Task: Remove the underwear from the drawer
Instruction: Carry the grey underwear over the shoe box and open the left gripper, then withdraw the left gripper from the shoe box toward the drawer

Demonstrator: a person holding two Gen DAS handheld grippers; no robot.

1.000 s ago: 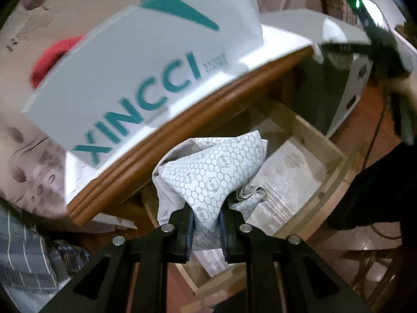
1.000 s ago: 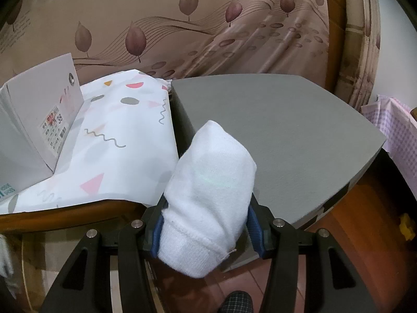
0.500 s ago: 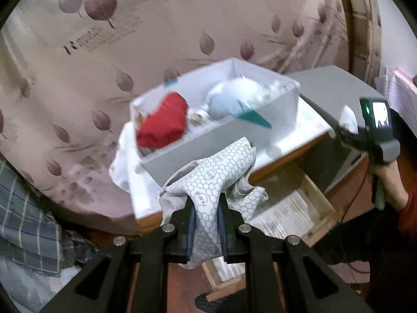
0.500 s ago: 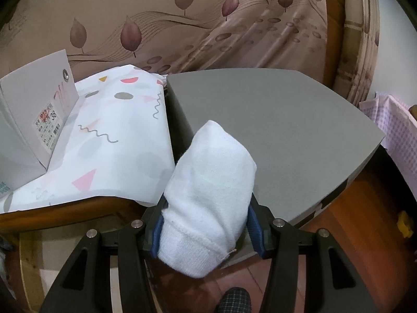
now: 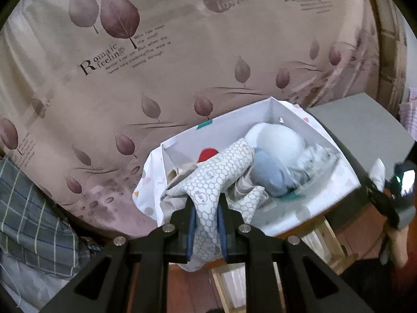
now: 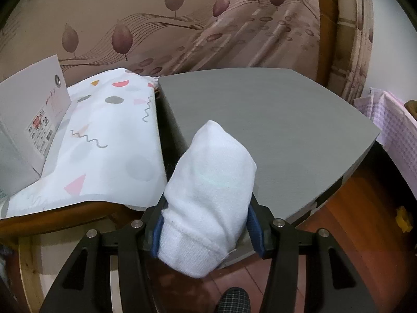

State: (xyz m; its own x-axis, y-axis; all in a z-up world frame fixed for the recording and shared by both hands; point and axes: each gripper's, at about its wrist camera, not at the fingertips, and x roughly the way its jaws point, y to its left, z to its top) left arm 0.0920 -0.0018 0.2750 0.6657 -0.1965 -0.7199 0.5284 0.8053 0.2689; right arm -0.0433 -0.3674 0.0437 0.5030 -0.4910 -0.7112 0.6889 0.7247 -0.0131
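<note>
Hexagon-print underwear (image 5: 208, 182) bunched, hanging above white box, drawer (image 5: 323, 237) open below

The left wrist camera looks forward and down along its gripper's fingers from well above, facing a leaf-print curtain (image 5: 182, 60) and taking in an open white shoebox (image 5: 307, 203) and a grey box top (image 5: 365, 130) at right. The right wrist camera sits lower and closer, angled down over that grey box top (image 6: 273, 120), with the shoebox's end wall (image 6: 28, 114) at its left edge. Both views share the curtain, shoebox, grey top and a patterned white cloth (image 6: 109, 151).
</note>
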